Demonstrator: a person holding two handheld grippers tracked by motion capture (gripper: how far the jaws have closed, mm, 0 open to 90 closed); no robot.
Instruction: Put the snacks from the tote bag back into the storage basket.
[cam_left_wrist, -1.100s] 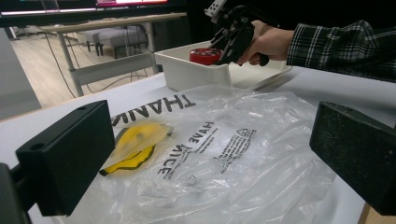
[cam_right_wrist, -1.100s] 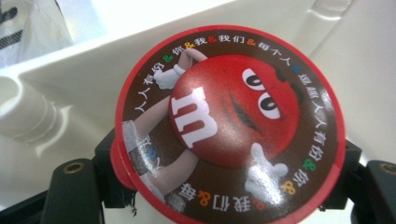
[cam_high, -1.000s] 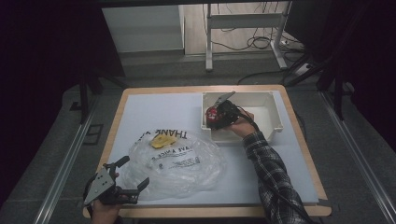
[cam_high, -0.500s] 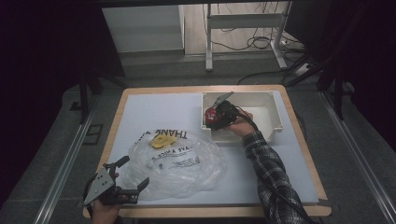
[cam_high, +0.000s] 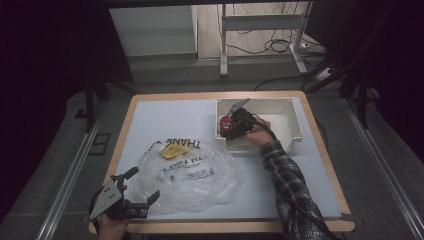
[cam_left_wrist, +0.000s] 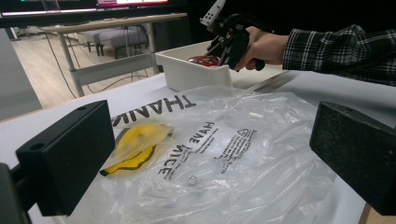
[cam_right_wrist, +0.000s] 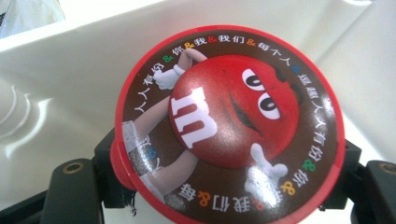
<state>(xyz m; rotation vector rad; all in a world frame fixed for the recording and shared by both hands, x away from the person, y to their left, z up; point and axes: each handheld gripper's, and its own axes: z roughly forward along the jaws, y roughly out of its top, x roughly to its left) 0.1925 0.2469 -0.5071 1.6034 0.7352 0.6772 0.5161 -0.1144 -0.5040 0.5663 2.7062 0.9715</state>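
The right hand-held gripper (cam_right_wrist: 224, 196) is clamped on a red candy tub (cam_right_wrist: 229, 126) inside the white bin (cam_high: 295, 117). The left hand-held gripper (cam_high: 137, 192), jaws apart, rests with the plastic bag (cam_left_wrist: 224, 154) just ahead.

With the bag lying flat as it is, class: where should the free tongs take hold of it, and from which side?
Grip the plastic bag at its crumpled near edge, coming in low from the left tongs' side. The film lies flat mid-bag, but wrinkles rise at the rim, giving open jaws something to pinch.
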